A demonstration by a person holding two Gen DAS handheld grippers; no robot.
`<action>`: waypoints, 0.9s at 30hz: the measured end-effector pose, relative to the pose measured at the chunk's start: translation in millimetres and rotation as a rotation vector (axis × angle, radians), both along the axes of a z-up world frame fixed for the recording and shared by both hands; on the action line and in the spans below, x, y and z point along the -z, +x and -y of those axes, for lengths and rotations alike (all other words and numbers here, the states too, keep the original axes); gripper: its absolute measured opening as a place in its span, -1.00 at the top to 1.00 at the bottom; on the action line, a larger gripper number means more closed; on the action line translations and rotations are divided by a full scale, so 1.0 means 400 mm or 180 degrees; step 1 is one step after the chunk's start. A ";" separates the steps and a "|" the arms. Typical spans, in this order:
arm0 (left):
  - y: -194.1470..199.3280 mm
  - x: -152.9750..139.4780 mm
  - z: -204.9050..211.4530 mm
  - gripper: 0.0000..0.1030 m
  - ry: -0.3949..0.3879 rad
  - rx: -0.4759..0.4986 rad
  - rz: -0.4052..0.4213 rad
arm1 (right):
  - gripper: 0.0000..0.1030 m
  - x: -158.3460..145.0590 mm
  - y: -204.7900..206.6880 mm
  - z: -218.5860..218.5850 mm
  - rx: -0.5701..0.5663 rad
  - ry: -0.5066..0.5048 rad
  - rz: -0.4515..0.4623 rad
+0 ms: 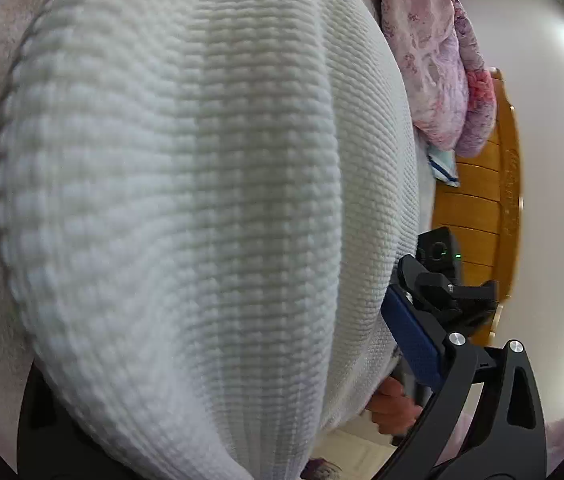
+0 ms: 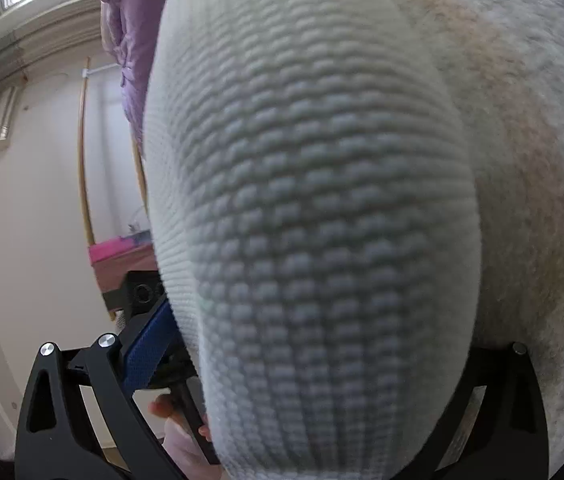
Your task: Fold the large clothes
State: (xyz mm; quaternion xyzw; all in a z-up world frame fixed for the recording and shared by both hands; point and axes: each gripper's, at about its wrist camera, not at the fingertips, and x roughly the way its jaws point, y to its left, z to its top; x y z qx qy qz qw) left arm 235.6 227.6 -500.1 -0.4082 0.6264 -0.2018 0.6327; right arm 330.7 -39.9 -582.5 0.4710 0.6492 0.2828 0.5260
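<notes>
my left wrist cam sits right up against the white knit garment (image 1: 186,208), looking along the fingers with the wooden headboard (image 1: 478,216) off to its right. my right wrist cam is just as close on the same knit (image 2: 314,220), wall on its left. each cam catches the other gripper's blue pad.
</notes>
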 end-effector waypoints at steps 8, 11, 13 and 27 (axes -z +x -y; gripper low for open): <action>0.002 -0.039 0.019 -0.59 0.0325 -0.0062 -0.0050 | -0.61 -0.019 -0.005 -0.001 0.0246 -0.0409 0.0172; -0.030 -0.117 0.046 -0.32 0.0950 -0.0056 0.0227 | -0.20 -0.054 -0.021 0.013 0.0353 -0.0694 0.0395; -0.048 -0.161 0.063 -0.23 0.1179 -0.0029 0.0343 | -0.01 -0.087 -0.029 0.003 0.0386 -0.0761 0.0491; -0.266 -0.534 0.128 0.06 0.1303 0.0210 0.0344 | 0.23 -0.446 -0.348 0.072 -0.0015 -0.0883 0.0732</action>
